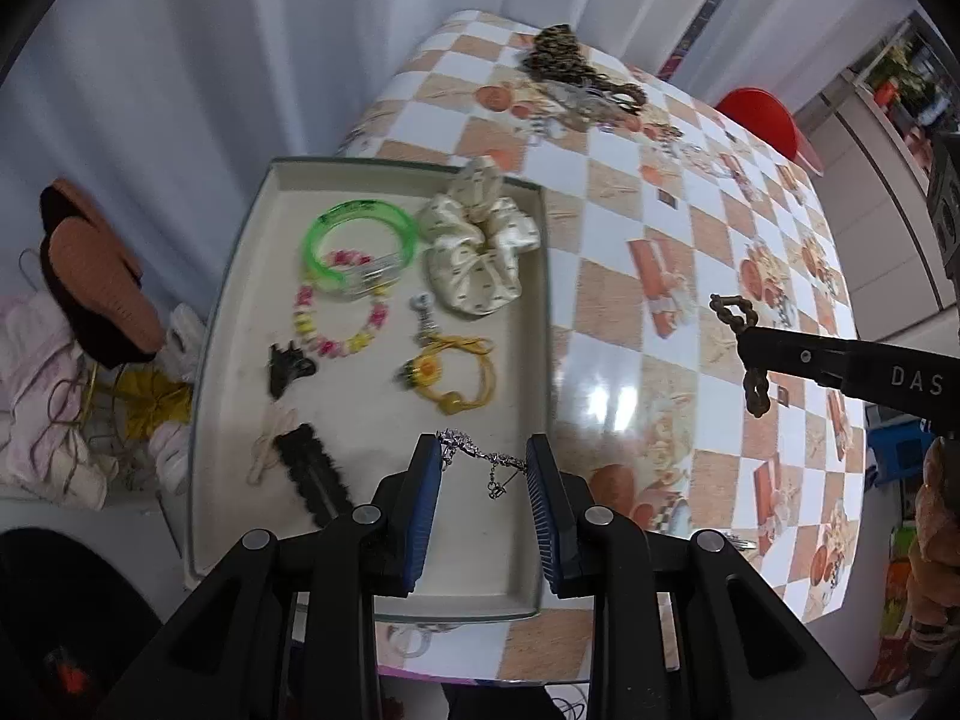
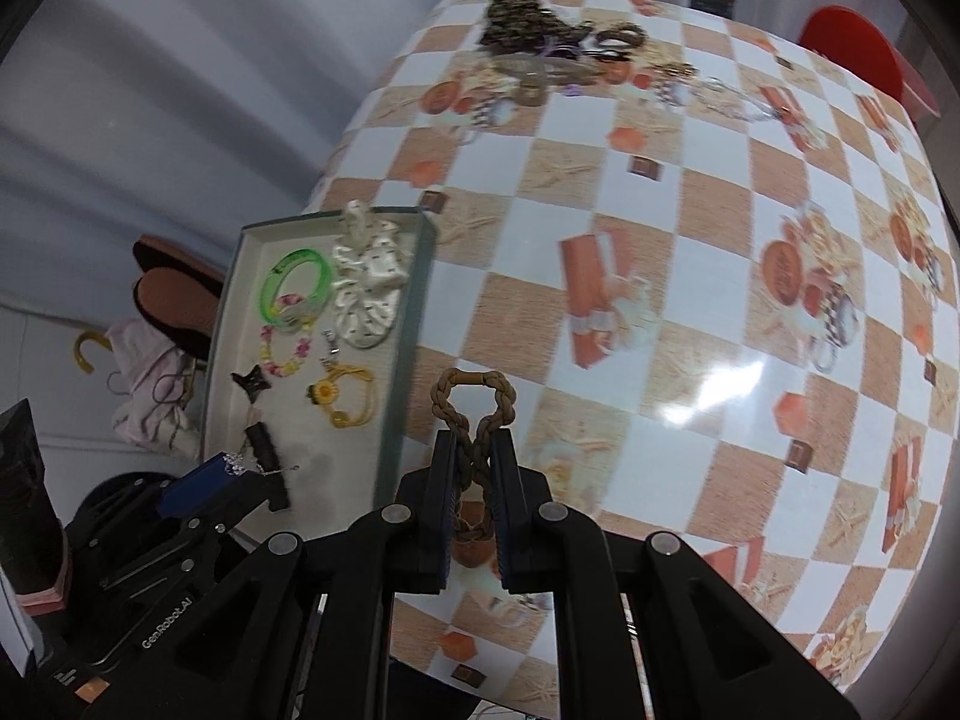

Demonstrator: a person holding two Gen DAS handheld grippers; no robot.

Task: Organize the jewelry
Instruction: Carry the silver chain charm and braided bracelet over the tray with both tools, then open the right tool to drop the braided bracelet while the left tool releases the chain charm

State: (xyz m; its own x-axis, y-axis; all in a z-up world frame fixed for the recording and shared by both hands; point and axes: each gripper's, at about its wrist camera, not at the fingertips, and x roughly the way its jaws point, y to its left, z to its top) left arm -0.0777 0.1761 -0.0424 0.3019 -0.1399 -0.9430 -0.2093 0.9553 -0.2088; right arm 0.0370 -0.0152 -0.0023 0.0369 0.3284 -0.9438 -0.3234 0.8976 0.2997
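So the left tool [image 1: 483, 456] is spread wide over the near end of the tray [image 1: 543, 312], with a thin silver chain [image 1: 480, 456] strung across between its blue pads [image 1: 423, 498]. Looks draped there, not pinched, though I can't tell if it's snagged on a pad or already lying on the tray floor. The right tool [image 2: 474, 450] is clenched on a brown braided bracelet [image 2: 474, 396], its loop poking out past the tips, hovering over the checkered surface [image 2: 690, 192] just right of the tray.

If it were me: lift the left tool straight up so the chain slides off clean, then bring the bracelet over the tray wall and let go in the bare patch near the yellow sunflower band [image 1: 450, 378], well away from the green bangle [image 1: 360, 240] and cream scrunchie [image 1: 480, 240] so nothing tangles.

Hard to read: the heap of leftover jewelry [image 2: 540, 54] at the far edge is a blurry jumble, can't count pieces. The bracelet's lower end is hidden between the jaws, and the near tray corner is blocked by the tool bodies
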